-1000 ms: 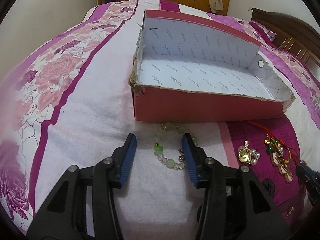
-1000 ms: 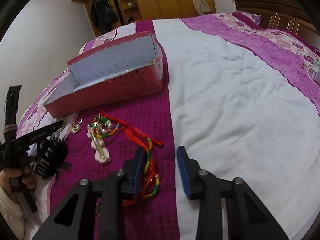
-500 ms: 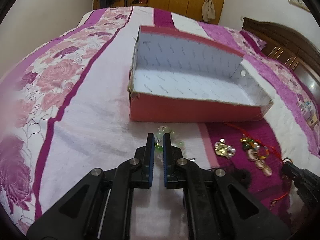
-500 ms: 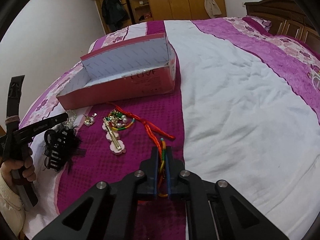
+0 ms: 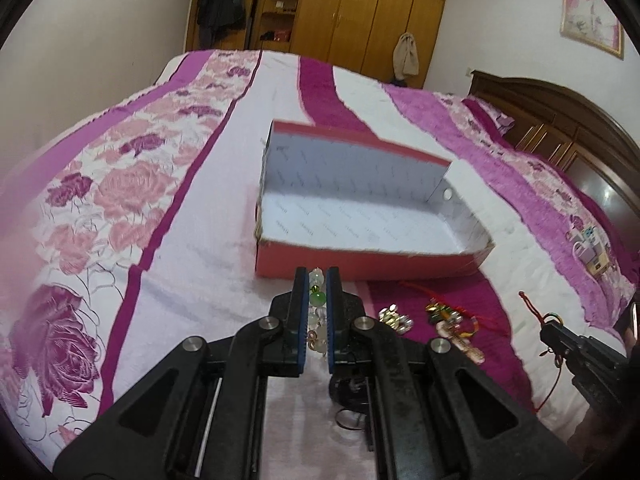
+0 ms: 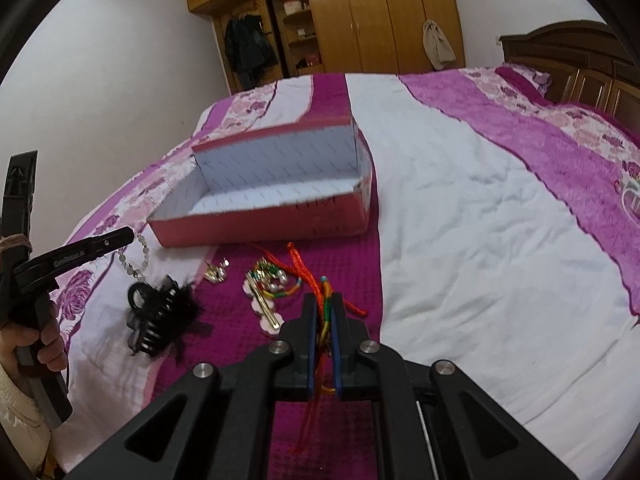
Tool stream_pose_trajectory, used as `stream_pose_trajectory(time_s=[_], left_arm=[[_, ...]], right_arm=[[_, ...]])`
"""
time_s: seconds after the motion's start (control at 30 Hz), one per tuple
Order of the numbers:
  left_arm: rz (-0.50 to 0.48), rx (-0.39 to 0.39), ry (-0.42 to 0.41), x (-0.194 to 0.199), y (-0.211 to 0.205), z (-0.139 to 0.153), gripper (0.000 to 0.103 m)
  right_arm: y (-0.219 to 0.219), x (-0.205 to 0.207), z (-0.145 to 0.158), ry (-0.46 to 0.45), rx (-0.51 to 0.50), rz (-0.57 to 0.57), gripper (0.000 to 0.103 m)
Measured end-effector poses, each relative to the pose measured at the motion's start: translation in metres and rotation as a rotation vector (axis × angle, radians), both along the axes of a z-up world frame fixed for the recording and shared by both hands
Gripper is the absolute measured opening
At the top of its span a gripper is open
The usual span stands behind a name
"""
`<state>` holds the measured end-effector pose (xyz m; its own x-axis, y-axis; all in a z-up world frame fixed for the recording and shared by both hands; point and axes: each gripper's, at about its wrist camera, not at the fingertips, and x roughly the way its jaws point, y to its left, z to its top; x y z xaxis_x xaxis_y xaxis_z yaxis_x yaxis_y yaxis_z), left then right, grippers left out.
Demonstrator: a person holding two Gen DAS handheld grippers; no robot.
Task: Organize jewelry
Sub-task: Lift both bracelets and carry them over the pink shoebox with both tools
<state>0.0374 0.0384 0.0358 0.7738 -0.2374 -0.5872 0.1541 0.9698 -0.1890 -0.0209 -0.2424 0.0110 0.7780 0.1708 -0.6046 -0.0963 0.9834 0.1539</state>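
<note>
My left gripper (image 5: 317, 280) is shut on a green and clear bead bracelet (image 5: 317, 300) and holds it above the bed, just in front of the open pink box (image 5: 360, 264). In the right wrist view the bracelet (image 6: 134, 264) hangs from the left gripper (image 6: 128, 236). My right gripper (image 6: 323, 308) is shut on a red and rainbow cord bracelet (image 6: 325, 312), lifted off the bed. The box (image 6: 260, 224) has nothing inside that I can see.
On the magenta stripe lie a gold pearl earring (image 5: 394, 316), a pink flower hair clip with beads (image 6: 266, 300) and a black feathered claw clip (image 6: 156, 316). Wardrobes (image 6: 360, 12) and a wooden headboard (image 5: 560, 120) stand beyond the bed.
Both grippers closed on their bracelets about half a second ago and have since lifted them off the bed. The views now sit higher above the bed.
</note>
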Motion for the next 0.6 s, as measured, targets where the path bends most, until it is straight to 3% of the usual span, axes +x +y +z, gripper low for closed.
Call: stream_pose_trajectory(time_s=[0.6], left_arm=[[0.005,-0.007,-0.122,-0.017,-0.01,0.039,0.0]], right_arm=[[0.014,-0.003,0.049,-0.16,-0.002,0.034,0.007]])
